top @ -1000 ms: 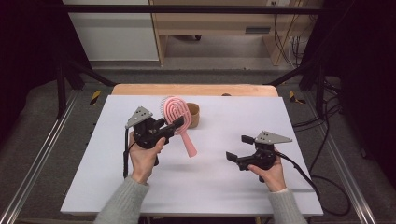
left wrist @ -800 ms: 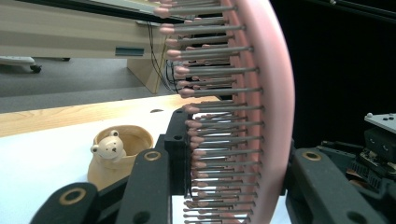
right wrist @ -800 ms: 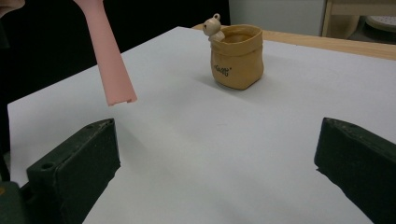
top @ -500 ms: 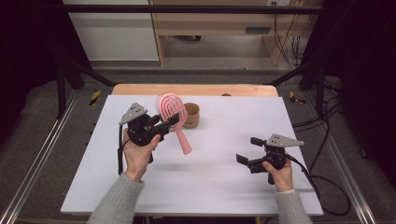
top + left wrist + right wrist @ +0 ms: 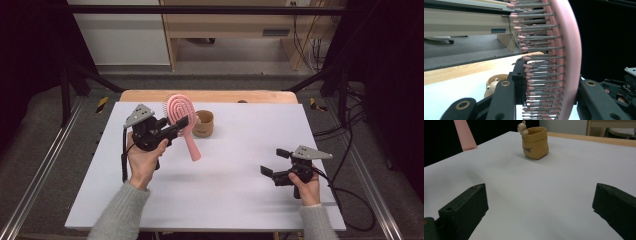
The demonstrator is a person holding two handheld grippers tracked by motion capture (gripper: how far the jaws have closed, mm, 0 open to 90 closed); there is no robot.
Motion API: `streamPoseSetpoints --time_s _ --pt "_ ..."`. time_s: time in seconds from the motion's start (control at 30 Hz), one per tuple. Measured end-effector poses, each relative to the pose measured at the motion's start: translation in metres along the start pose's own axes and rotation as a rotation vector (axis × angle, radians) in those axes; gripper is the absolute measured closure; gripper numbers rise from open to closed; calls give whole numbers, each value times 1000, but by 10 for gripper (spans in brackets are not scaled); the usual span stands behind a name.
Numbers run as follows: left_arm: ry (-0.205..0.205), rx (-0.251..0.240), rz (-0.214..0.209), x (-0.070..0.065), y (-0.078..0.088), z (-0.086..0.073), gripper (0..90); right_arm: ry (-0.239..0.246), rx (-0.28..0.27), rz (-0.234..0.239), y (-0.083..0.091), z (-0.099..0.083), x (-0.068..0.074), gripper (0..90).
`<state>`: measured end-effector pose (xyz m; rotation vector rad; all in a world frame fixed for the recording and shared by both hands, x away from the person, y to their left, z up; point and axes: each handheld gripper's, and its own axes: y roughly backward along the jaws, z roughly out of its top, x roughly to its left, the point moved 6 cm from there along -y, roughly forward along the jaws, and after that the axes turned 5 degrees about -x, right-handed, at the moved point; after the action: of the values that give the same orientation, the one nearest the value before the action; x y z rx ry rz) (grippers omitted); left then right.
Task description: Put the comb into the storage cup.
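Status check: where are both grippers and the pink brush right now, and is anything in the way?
Left gripper shut on pink hairbrush, lifted, handle hanging down. Right gripper open, empty, low over white table. Tan cup stands just beyond the brush.

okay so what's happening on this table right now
A person is working at a white table with a two-jaw gripper in each hand. The left gripper is clamped on the head of a pink oval plastic hairbrush, holding it up off the table with its handle slanting down. Just behind it stands a small tan sack-shaped cup with a tiny bear figure on its rim. The right gripper is low over the table with its jaws open and nothing between them.
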<state>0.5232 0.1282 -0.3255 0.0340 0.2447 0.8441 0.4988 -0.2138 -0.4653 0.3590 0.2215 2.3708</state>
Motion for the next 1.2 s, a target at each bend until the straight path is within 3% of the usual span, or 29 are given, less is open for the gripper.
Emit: streamPoseSetpoints --time_s 0.43,1.2 --pt "-14 13 3 4 -3 3 624 3 2 -33 4 -4 -8 5" --pt "-18 21 25 14 -18 22 624 5 13 -28 3 -6 -7 4"
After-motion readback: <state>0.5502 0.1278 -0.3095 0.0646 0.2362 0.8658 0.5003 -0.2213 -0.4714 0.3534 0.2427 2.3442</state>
